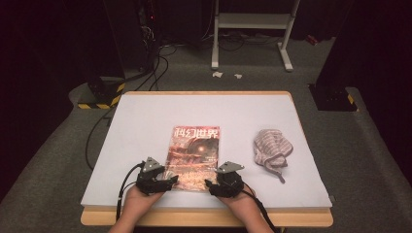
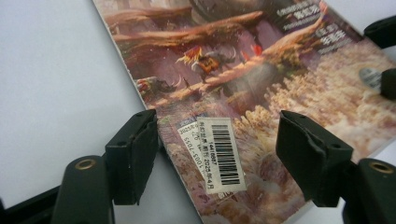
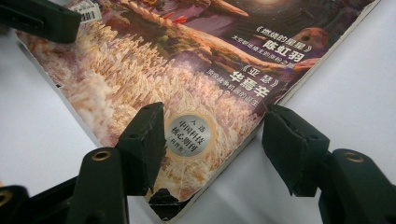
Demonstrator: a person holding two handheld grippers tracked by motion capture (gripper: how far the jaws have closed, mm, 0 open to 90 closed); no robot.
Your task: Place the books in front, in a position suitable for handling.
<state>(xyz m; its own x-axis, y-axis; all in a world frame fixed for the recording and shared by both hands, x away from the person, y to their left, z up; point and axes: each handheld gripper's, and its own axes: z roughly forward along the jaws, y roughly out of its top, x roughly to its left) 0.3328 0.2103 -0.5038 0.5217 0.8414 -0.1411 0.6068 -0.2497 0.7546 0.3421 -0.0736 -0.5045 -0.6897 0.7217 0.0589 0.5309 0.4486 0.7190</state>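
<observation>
A magazine [image 1: 195, 156] with a reddish illustrated cover lies flat on the white table top [image 1: 145, 126], near the front edge. My left gripper [image 1: 171, 182] is open at its near left corner; in the left gripper view the jaws straddle the corner with the barcode sticker [image 2: 220, 155], above the magazine [image 2: 243, 79]. My right gripper [image 1: 209, 184] is open at the near right corner; its jaws stand either side of the round silver seal [image 3: 189, 134] on the magazine [image 3: 196, 60]. Neither gripper holds anything.
A crumpled striped cloth [image 1: 272, 148] lies on the table right of the magazine. Behind the table are cables on the floor [image 1: 155, 73], a white metal stand [image 1: 252, 29] and dark equipment bases [image 1: 99, 92].
</observation>
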